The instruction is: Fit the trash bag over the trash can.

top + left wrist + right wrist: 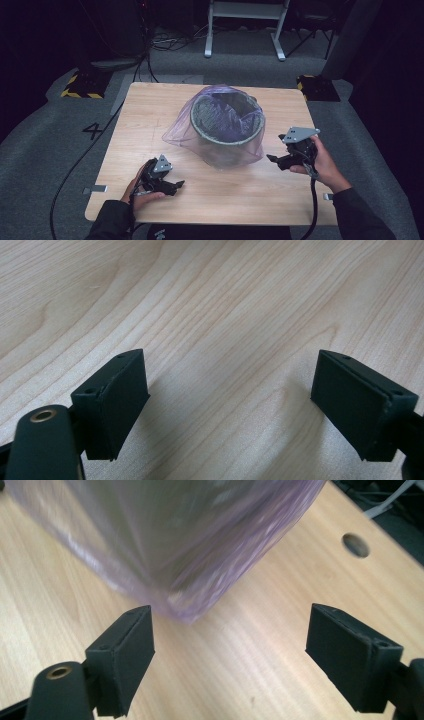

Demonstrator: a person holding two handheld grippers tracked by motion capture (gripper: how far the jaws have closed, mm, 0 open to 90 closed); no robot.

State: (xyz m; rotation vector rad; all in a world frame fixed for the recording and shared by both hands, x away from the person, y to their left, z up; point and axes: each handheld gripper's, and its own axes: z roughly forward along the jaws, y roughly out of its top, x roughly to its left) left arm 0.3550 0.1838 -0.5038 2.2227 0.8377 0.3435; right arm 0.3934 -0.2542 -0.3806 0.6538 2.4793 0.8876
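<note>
Bin liner (216, 131), thin purple plastic, sits draped over the rim of the grey bin (227, 139) at the middle of the wooden surface (150, 110), its loose skirt hanging down the outside and spreading on the wood on the left. Your left claw (176, 185) lies low near the front-left of the surface, well apart from the bin, released with its jaws wide and nothing between them; in the left gripper view they frame bare wood grain. Bring it in toward the slack film on that side before you close, and pinch plastic alone, not the bin wall. Your right claw (270, 158) is near the bin's right side, also released and empty; in the right gripper view the bag's lower corner (190, 605) hangs just ahead of its jaws. Ease forward until a fold sits fully between the pads, then close gently, since this film looks likely to slip or tear if snatched.
</note>
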